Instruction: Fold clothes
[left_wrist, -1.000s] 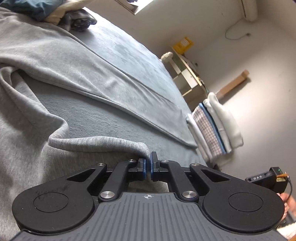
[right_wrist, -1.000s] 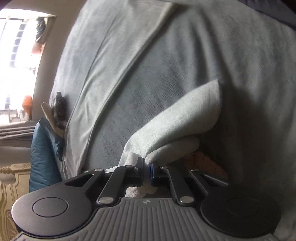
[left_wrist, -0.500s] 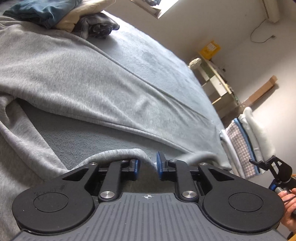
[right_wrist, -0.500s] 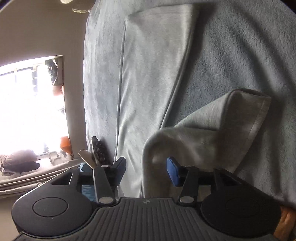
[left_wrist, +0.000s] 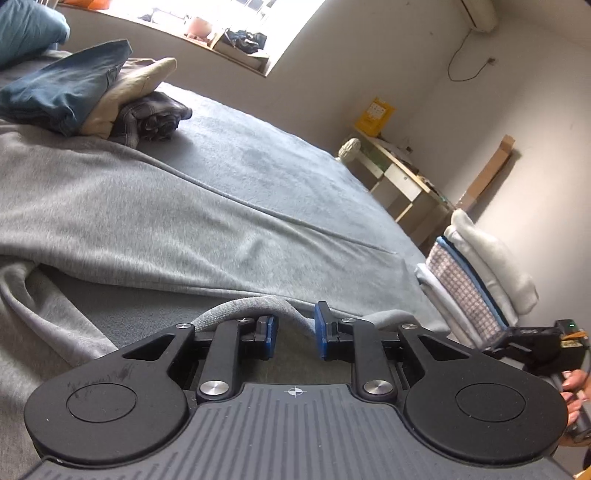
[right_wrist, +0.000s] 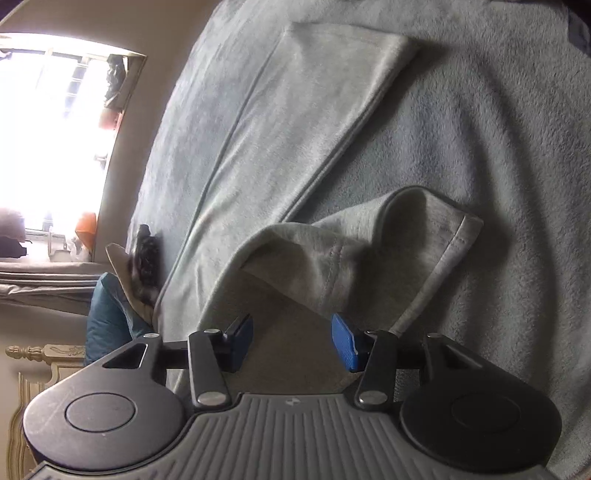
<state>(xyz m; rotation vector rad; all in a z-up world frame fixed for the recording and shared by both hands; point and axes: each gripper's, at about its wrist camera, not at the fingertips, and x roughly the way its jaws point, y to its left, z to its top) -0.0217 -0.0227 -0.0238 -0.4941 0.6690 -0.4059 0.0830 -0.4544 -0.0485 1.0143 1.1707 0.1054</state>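
Note:
A light grey sweatpant-like garment (left_wrist: 155, 221) lies spread on the grey bed cover (left_wrist: 258, 155). One long leg (right_wrist: 295, 122) stretches away; the other leg's cuffed end (right_wrist: 376, 251) lies folded and rumpled just ahead of my right gripper (right_wrist: 293, 341). That gripper is open, its blue pads apart, with cloth beneath them but nothing pinched. My left gripper (left_wrist: 294, 331) is open too, with a curled hem of the garment (left_wrist: 255, 306) lying just beyond its fingers, not held.
Jeans, a cream item and a plaid shirt (left_wrist: 110, 103) are piled at the bed's far left. A stack of folded clothes (left_wrist: 476, 273) sits at the bed's right edge. A wooden shelf (left_wrist: 399, 177) stands by the wall. A hand holding the other gripper (left_wrist: 539, 347) shows at right.
Both grippers were shut on the grey garment a second ago. Both have opened and let the cloth go, and it now rests on the bed. The left camera has tilted up.

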